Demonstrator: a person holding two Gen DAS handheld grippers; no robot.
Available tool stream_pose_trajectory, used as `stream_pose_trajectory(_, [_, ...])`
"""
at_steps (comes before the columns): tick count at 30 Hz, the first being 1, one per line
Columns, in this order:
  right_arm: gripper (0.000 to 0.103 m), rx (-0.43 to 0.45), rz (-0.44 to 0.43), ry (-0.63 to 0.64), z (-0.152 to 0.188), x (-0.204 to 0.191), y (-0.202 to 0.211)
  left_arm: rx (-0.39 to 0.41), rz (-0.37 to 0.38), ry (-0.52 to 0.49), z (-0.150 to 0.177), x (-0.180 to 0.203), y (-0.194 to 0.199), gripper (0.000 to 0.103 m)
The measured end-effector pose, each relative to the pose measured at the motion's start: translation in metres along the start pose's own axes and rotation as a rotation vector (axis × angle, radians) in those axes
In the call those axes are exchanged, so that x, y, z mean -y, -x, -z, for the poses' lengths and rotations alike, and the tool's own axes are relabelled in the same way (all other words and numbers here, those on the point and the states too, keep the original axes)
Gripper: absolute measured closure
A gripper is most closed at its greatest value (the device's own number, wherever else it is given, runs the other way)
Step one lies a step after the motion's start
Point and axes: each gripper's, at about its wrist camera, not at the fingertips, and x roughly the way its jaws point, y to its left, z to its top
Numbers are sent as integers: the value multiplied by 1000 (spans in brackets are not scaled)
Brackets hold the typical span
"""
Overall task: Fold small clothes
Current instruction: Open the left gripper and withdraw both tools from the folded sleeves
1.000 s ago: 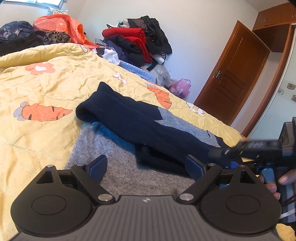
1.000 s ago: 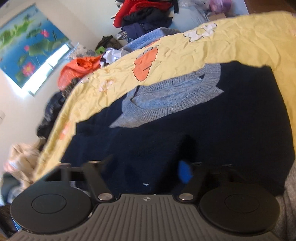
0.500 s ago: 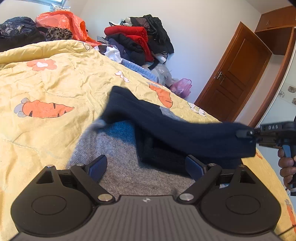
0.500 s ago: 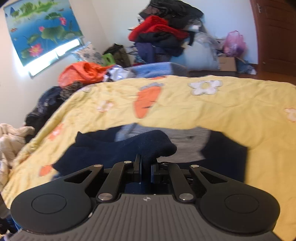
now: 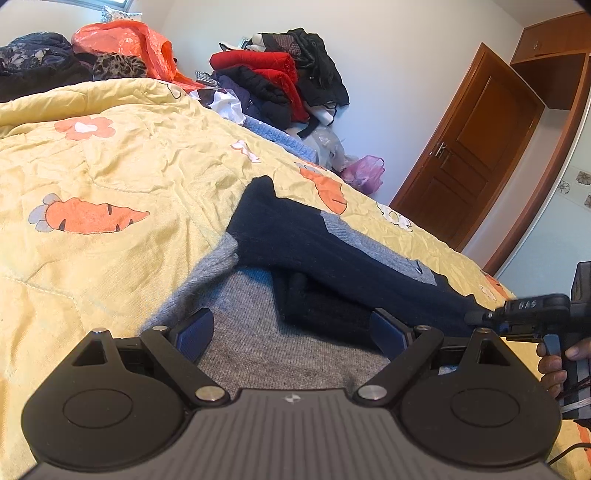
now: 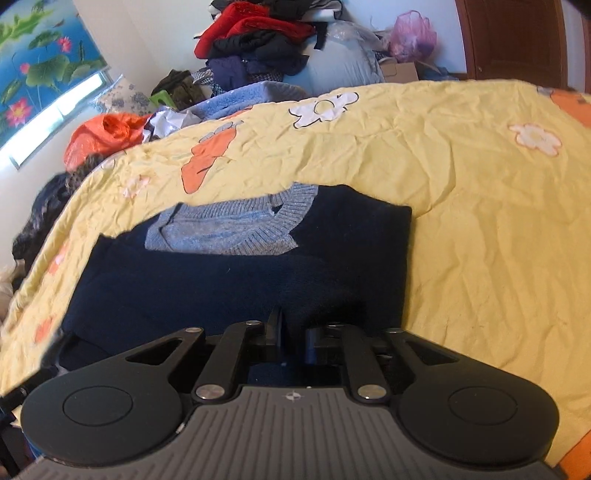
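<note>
Sweater (image 6: 229,284), navy with grey collar and grey hem: lies flat on the bed, one navy sleeve (image 5: 332,251) folded across the body. Bedspread (image 5: 110,166), yellow, printed with carrots and flowers: covers the bed under the sweater. Clothes pile (image 5: 273,81), red and black garments: heaped beyond the far edge of the bed, near the wall. Door (image 5: 476,147), brown wood: closed, at right. Left tongs (image 5: 291,332): spread wide over the grey hem, nothing between the blue pads. Right tongs (image 6: 293,338): drawn narrow, pinching navy fabric at the sweater's near edge. Plastic bag (image 6: 413,33), pink: on the floor beside the door.
</note>
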Motion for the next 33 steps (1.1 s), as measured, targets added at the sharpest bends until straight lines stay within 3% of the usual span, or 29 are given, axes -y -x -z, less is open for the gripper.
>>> stream_pose_trajectory(1, [41,36,5,-33,0,3,5,0,0,0,0,0,0,11])
stream_pose_trajectory(3, [39,130,44,-42,3,1,21,0,1,0,0,0,0,11])
stream_pose_trajectory(6, [40,213,41,80,18,-20,39,0,1,0,0,0,0,11])
stream_pose_trajectory(10, [43,151,13,282,43,-58,27,-1,-1,0,0,0,0,11])
stream_pose_trajectory(12, [43,73,61,324,50,-62,4,-2,-4,-1,1,-1,0,11])
stream_pose_trajectory(14, [43,123,71,327,57,-55,-4,-4,-8,1,1,-2,0,11])
stream_pose_trajectory(18, [45,128,71,157,53,-53,13,-4,-13,3,1,-1,1,11])
stream_pose_trajectory(21, [43,145,29,203,79,-66,35,-4,-14,2,1,-2,1,11])
stream_pose_trajectory(24, [38,81,69,257,112,-71,36,-6,-20,-6,2,0,1,11])
stream_pose_trajectory(27, [34,154,122,329,138,-71,46,-13,-30,-19,2,2,0,11])
stream_pose_trajectory(29, [33,149,153,305,144,-74,54,-20,-41,-37,3,6,-1,8])
stream_pose_trajectory(33, [16,143,167,321,162,-77,65,-41,-59,-79,3,14,-5,5])
